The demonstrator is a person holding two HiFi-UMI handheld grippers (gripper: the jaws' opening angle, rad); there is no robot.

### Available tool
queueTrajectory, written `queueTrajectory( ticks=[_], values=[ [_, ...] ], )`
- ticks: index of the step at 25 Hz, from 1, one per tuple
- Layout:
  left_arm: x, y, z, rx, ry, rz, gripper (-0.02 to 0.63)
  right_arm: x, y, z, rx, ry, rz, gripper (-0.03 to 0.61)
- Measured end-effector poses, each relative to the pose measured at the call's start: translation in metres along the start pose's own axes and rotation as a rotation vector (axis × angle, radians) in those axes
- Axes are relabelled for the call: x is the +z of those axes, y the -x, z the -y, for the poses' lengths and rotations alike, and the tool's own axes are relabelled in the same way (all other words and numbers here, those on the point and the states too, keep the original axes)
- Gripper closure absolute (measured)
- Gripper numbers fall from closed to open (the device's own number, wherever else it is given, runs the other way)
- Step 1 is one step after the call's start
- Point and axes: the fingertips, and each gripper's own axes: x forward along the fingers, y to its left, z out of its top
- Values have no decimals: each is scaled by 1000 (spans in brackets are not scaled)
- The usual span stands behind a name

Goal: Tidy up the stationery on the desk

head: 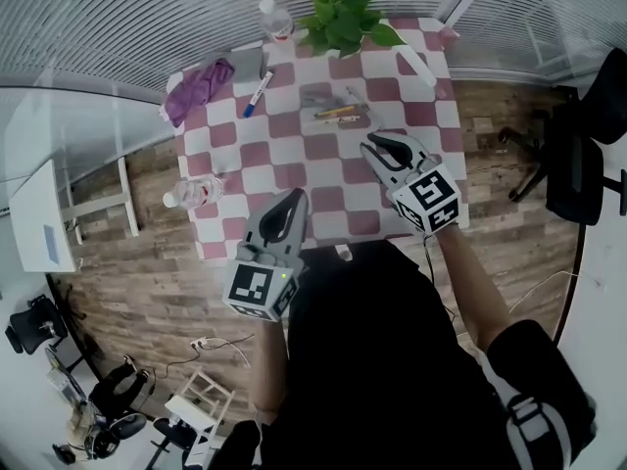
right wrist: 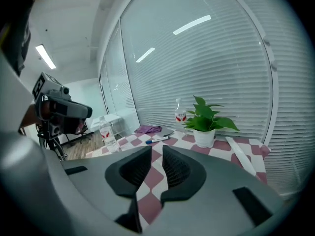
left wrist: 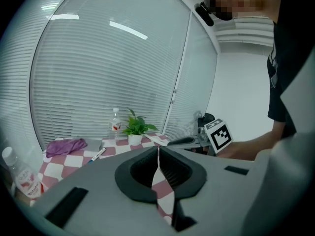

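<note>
Pink-checked cloth is covering the worktop (head: 323, 179). Left gripper (head: 292, 196) is hovering at lower centre, jaws together, empty. Right gripper (head: 375, 143) is pointing up-frame just below the pens (head: 338, 114), jaws slightly parted, empty. Pens are likely light, stiff and slick. Blue marker (head: 258, 94) is lying upper left and probably rolls, so pinching mid-barrel looks best.

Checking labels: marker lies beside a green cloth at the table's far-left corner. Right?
No. The cloth is purple, not green; the head view shows it. The marker does lie beside it at the table's far-left corner.
</note>
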Motion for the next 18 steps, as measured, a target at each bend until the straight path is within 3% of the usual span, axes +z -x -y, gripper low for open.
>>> queueTrajectory(
  ticks=[5, 18],
  values=[
    [-3, -7, -4, -2, 17, -9, 580, -25, -32, 14, 6, 23, -77, 472],
    [-25, -4, -9, 1, 59, -33, 579, -77, -98, 32, 45, 222, -289, 445]
  ],
)
